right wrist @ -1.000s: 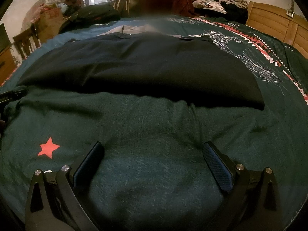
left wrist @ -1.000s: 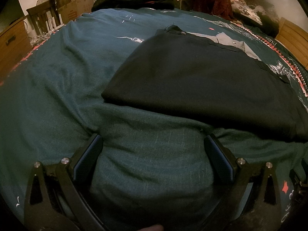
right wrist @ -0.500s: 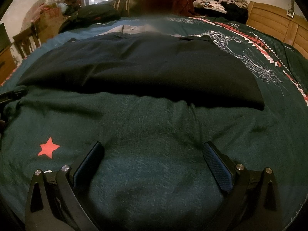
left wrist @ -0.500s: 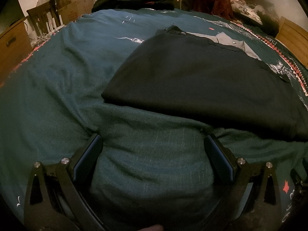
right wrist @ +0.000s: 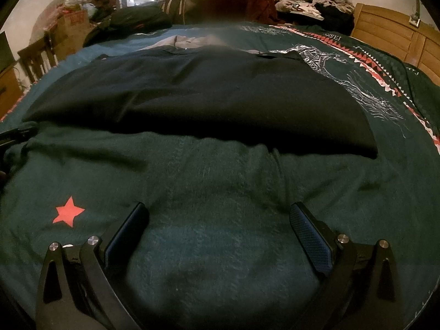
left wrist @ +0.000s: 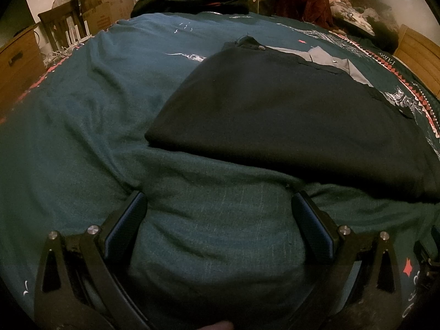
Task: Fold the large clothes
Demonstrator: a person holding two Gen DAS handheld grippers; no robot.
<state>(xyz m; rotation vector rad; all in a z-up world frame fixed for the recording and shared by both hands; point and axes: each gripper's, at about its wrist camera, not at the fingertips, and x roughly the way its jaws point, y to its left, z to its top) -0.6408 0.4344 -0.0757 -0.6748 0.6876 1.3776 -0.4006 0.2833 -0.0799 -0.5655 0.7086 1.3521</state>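
Black garment (left wrist: 288, 126) lying flat on a teal bedspread (left wrist: 90, 115), both grippers spread wide in front of it.

The garment is folded to a broad dark slab, its near edge a straight fold; grey cloth (left wrist: 330, 60) shows at its far side; the left gripper (left wrist: 218, 206) rests low on the bedspread just short of that near edge, jaws wide, nothing between them but a bulge of teal cloth; the right gripper (right wrist: 218, 217) likewise, jaws wide; a red star (right wrist: 68, 214) is printed beside its left finger; cardboard boxes (left wrist: 106, 2) and heaped clothes (right wrist: 308, 2) stand beyond the bed.
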